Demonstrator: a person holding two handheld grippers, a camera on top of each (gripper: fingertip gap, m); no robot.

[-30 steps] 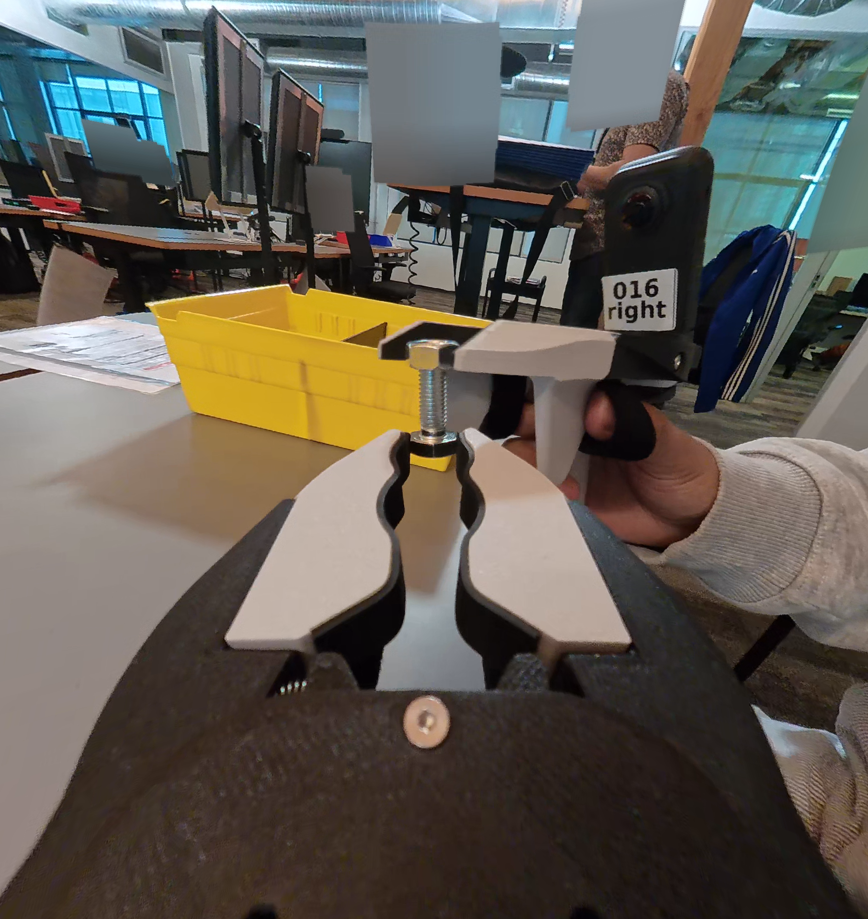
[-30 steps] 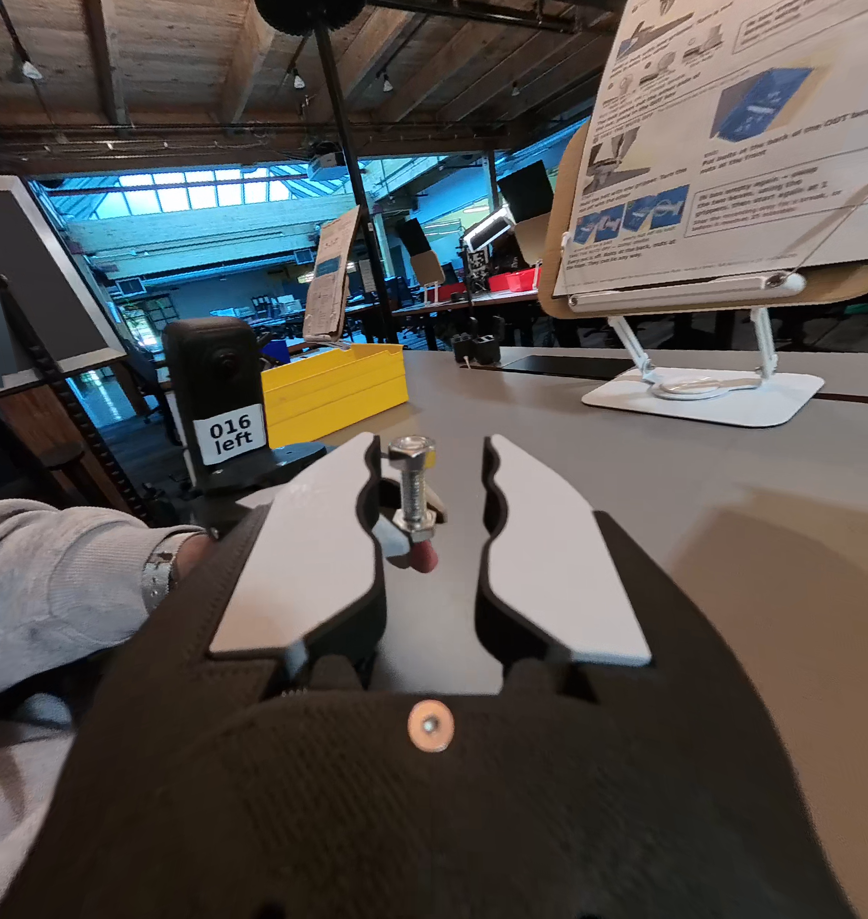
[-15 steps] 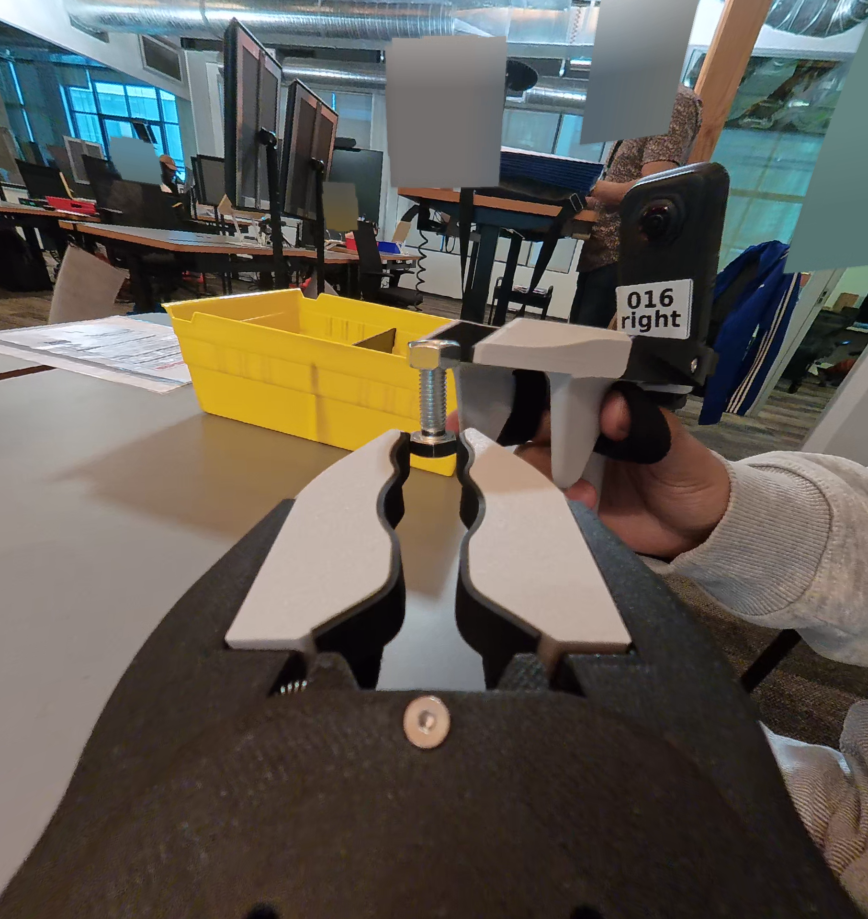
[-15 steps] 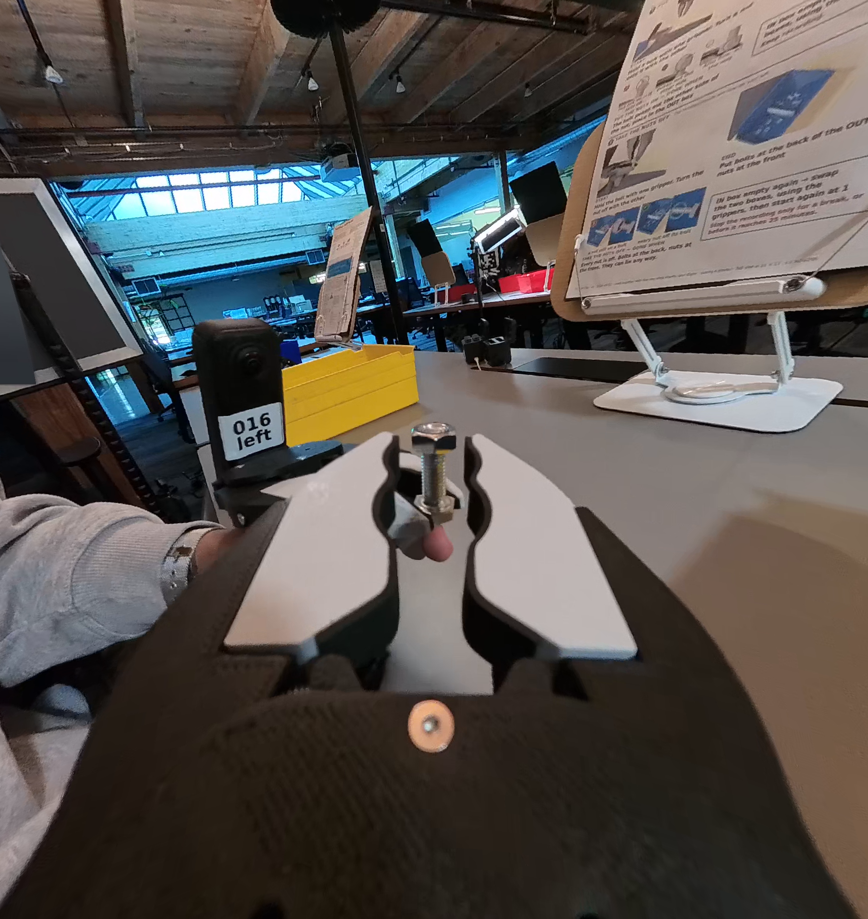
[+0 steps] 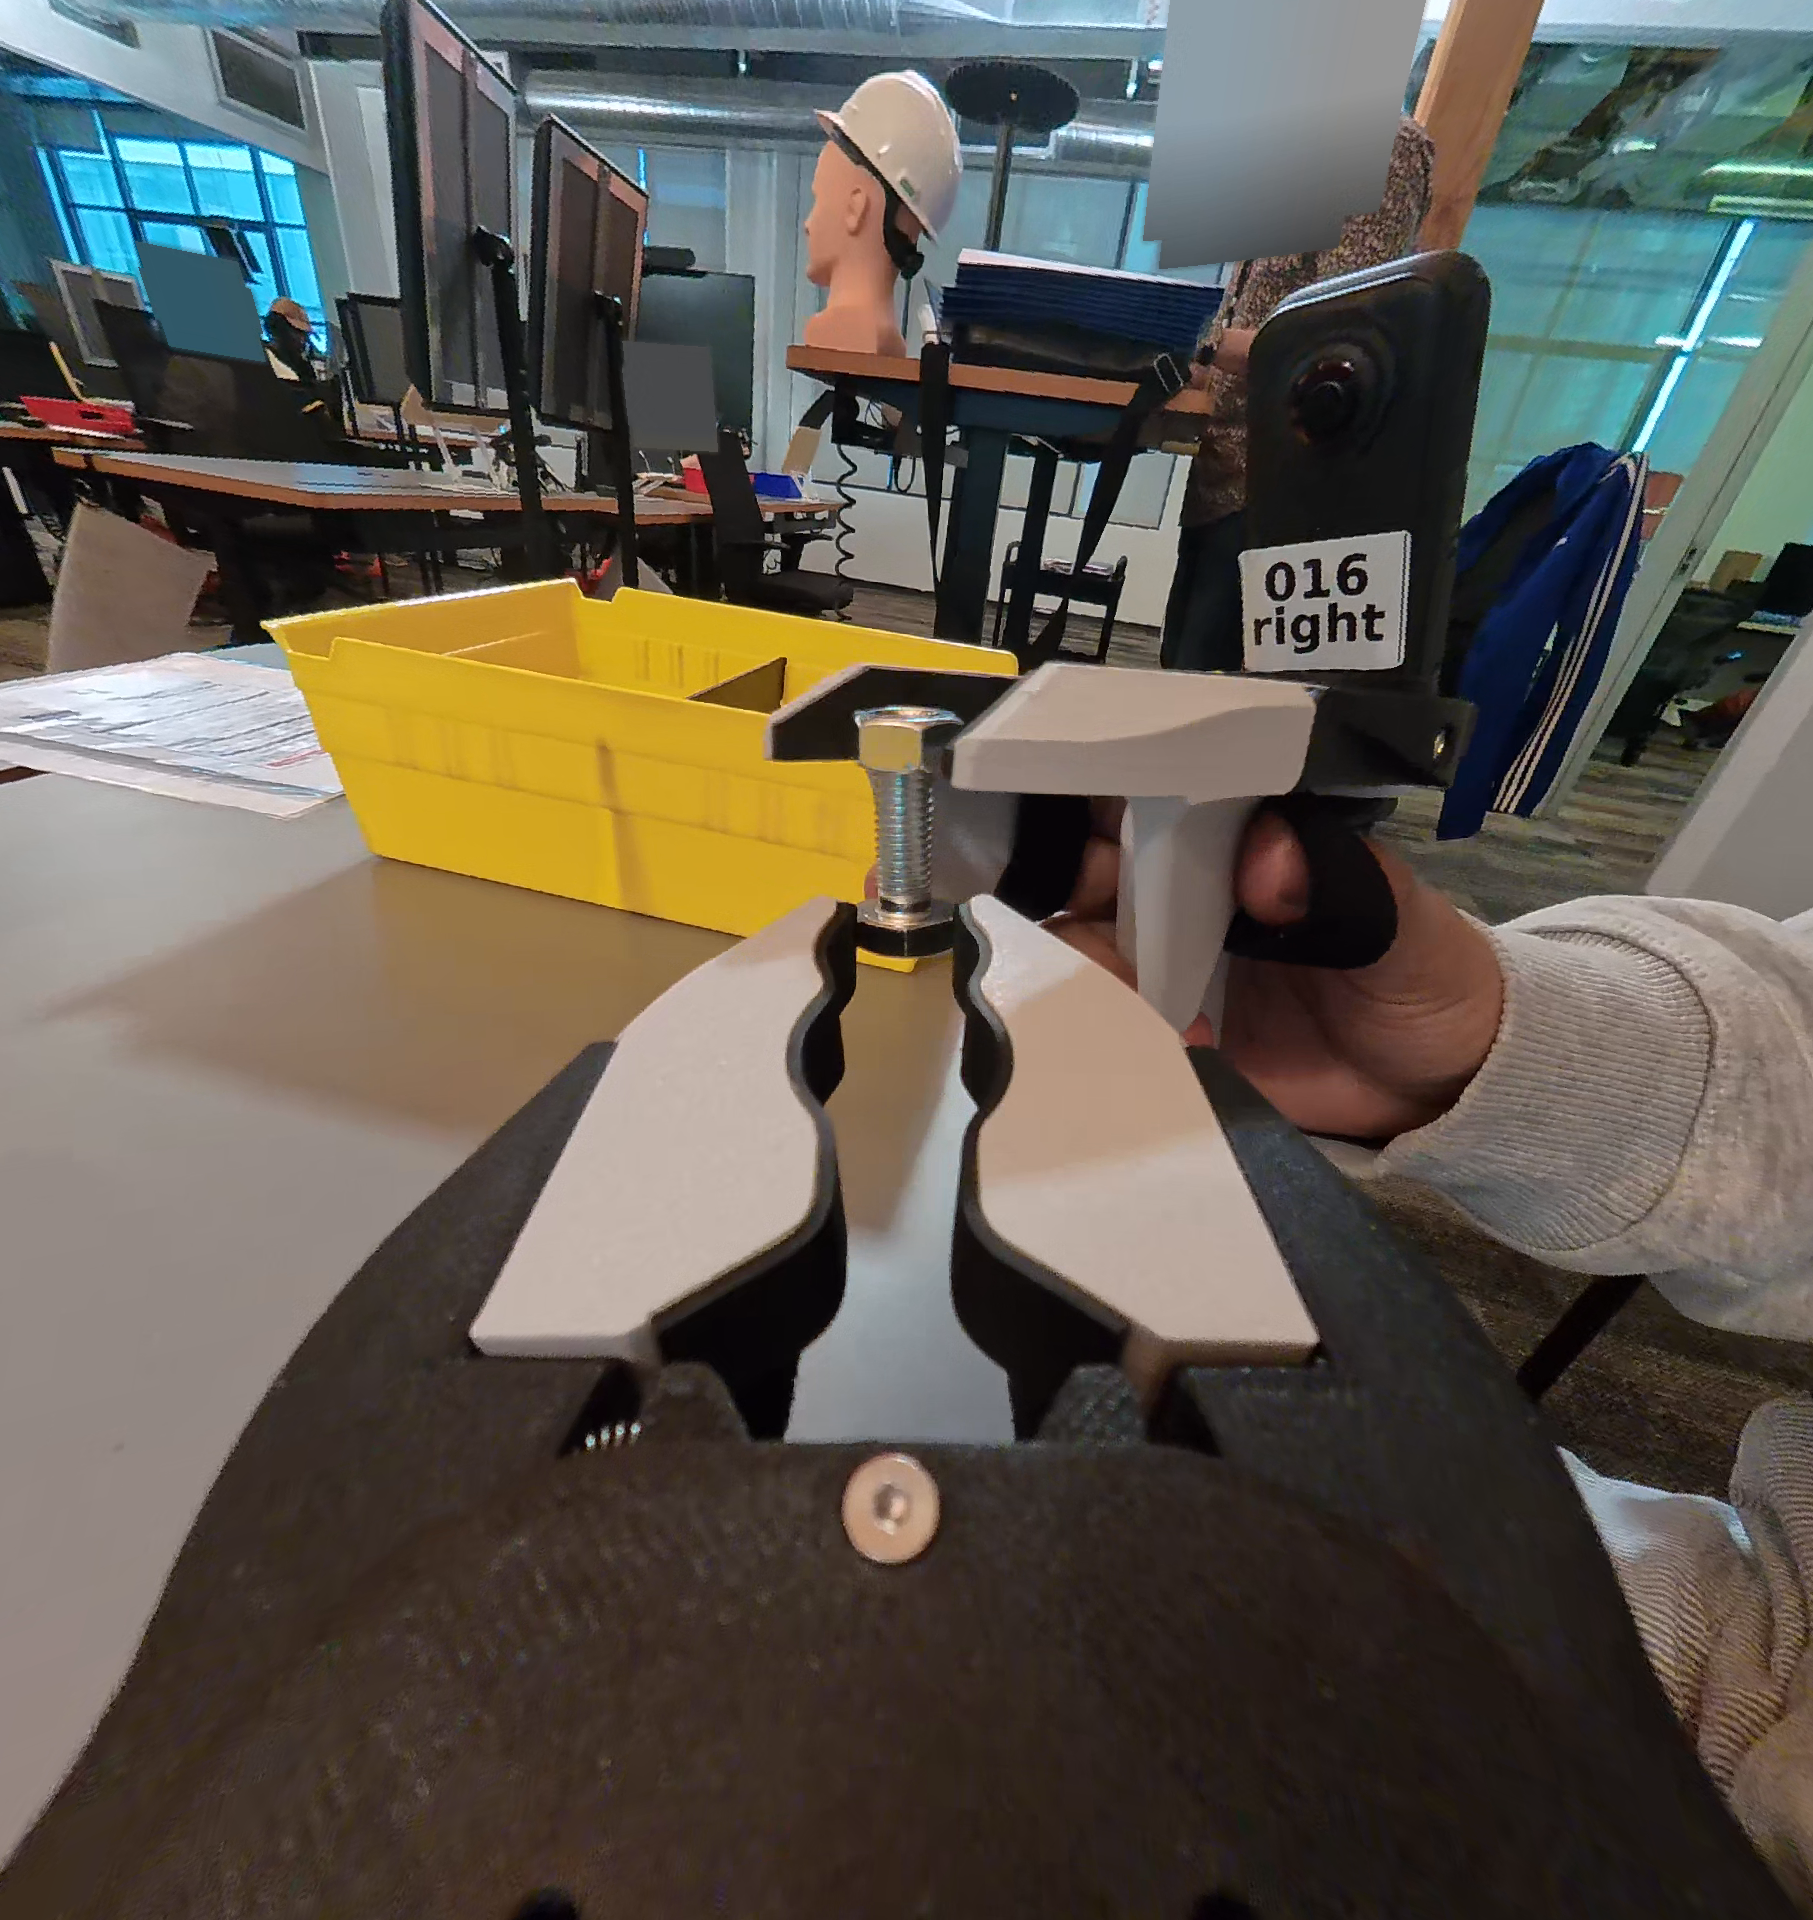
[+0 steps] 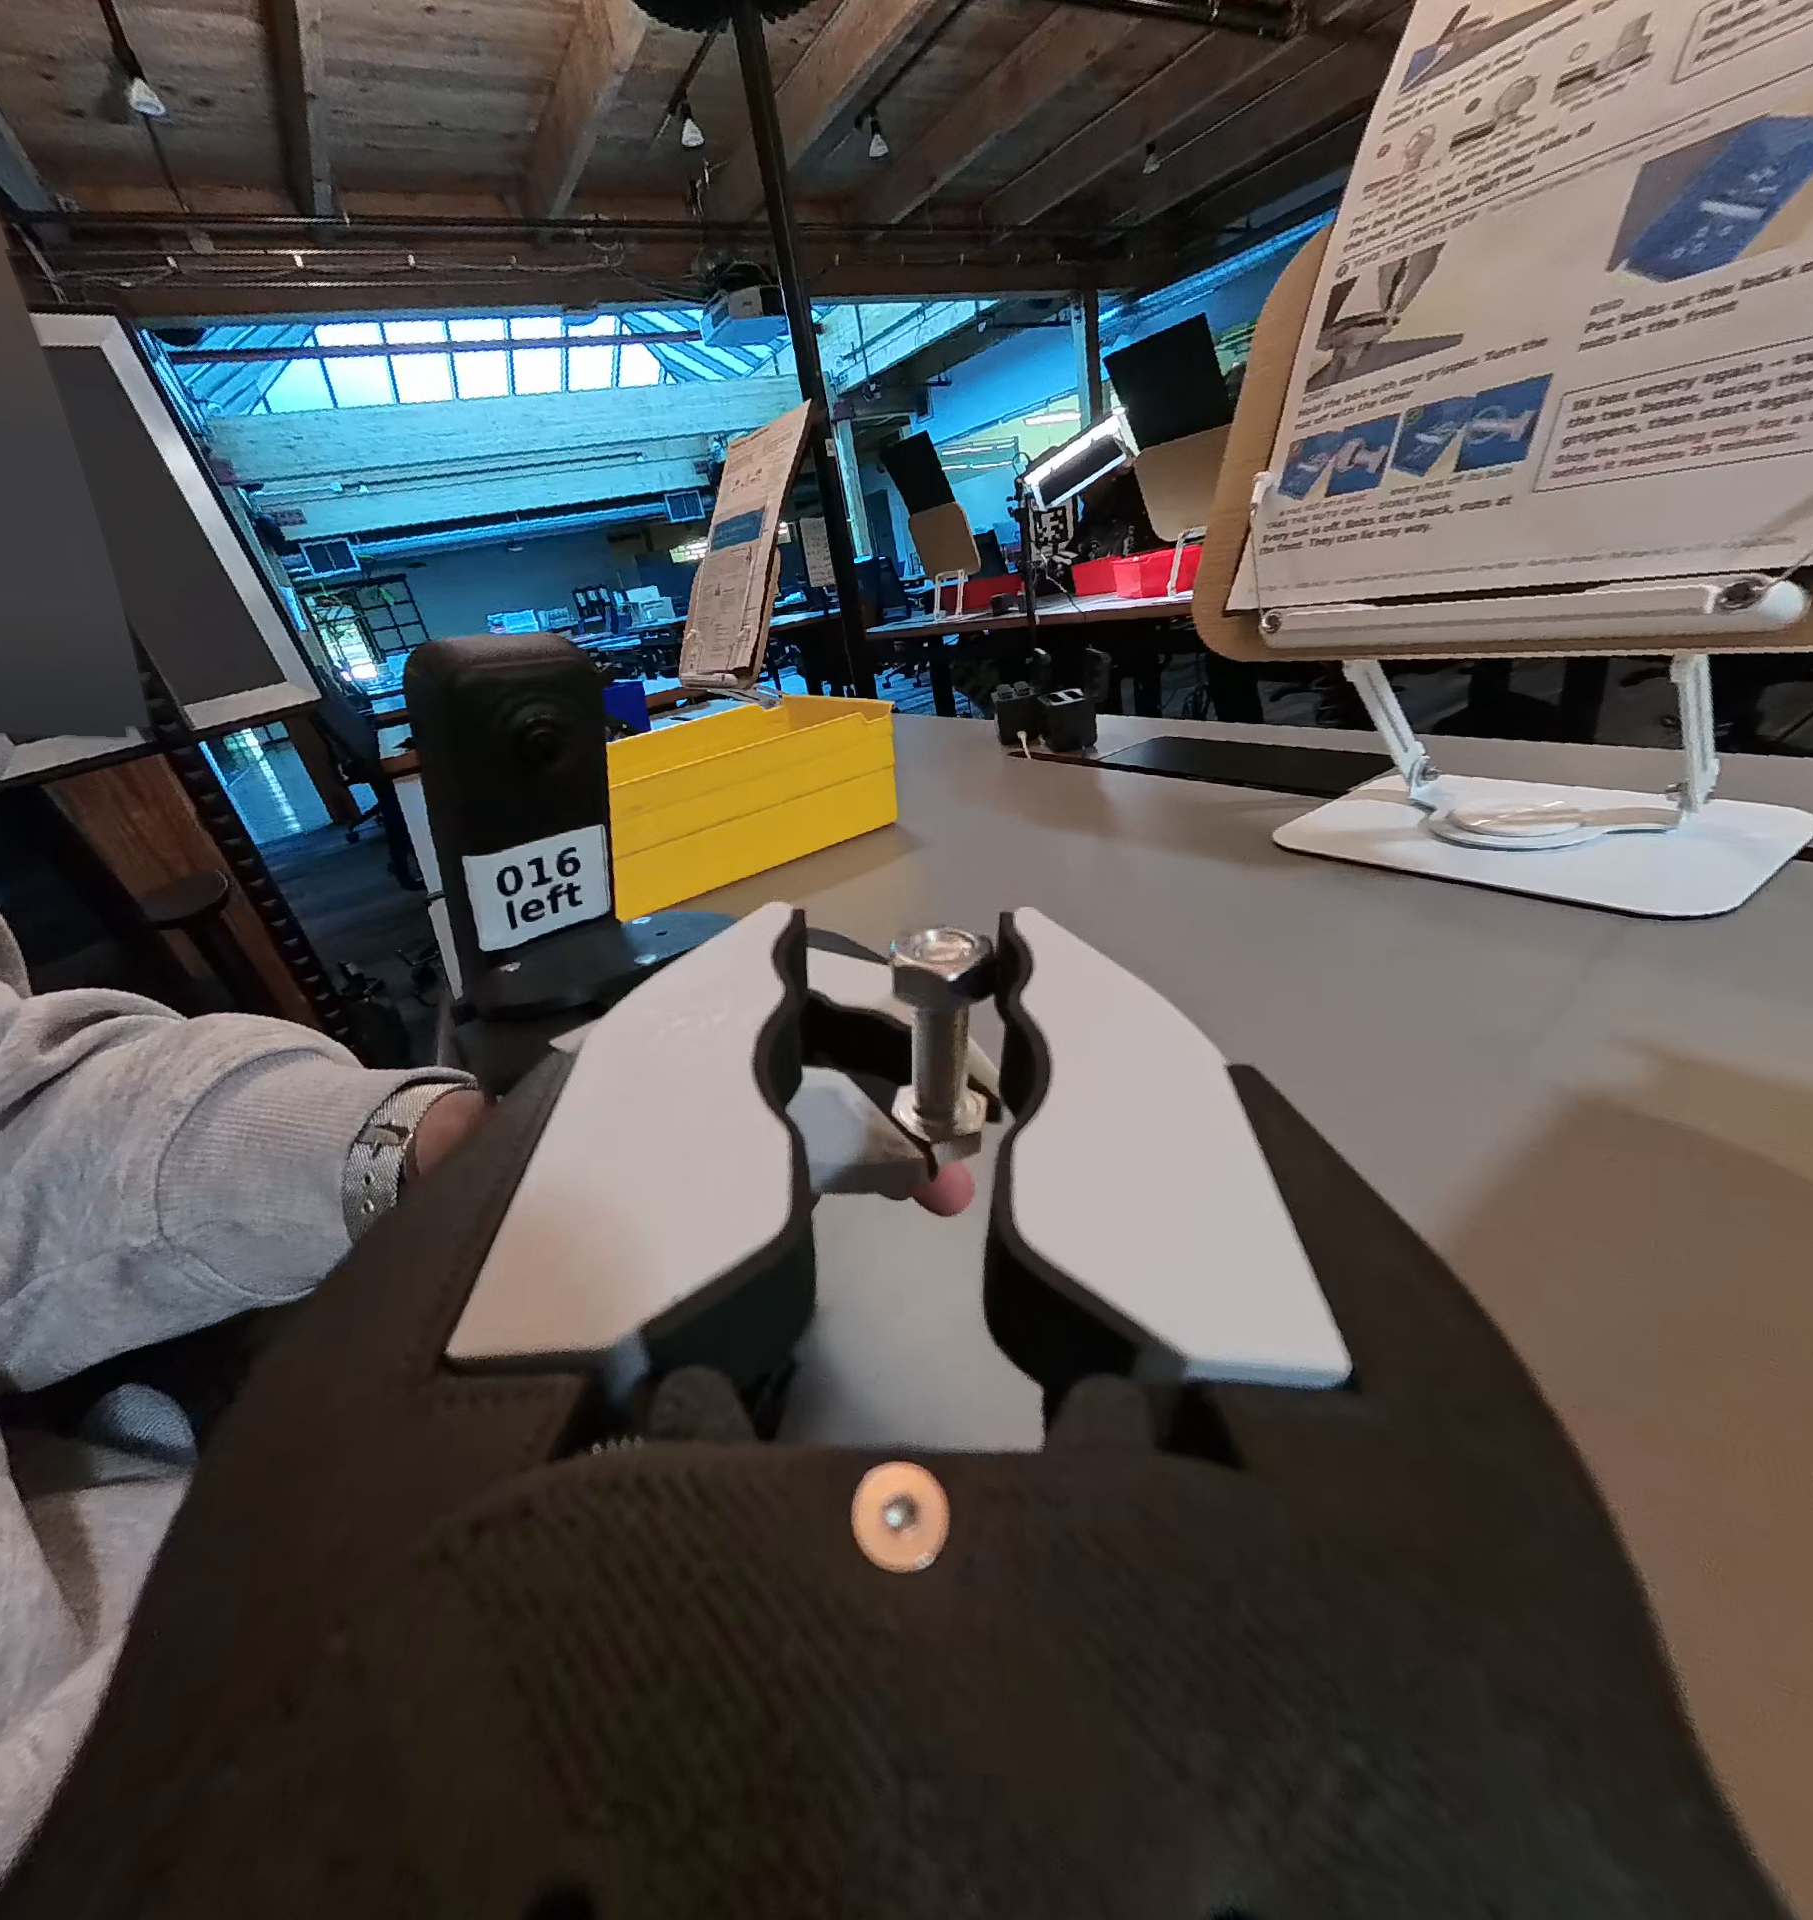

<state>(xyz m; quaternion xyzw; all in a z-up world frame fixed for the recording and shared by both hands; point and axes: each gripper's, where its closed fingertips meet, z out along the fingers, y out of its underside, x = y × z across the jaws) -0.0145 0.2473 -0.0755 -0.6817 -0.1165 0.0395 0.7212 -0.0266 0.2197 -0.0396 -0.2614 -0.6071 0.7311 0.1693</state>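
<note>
Steel bolt [image 5: 904, 805], labelled claws [image 5: 902, 928] (both clamped)

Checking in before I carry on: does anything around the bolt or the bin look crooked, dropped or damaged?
Nothing stands out. The bolt stands upright, its head between the right gripper fingertips and its nut between the left gripper fingertips. The yellow bin sits flat on the table, unspilled.

One bolt [image 5: 904, 805], one nut [image 5: 904, 928], one bin [image 5: 528, 769]
</note>
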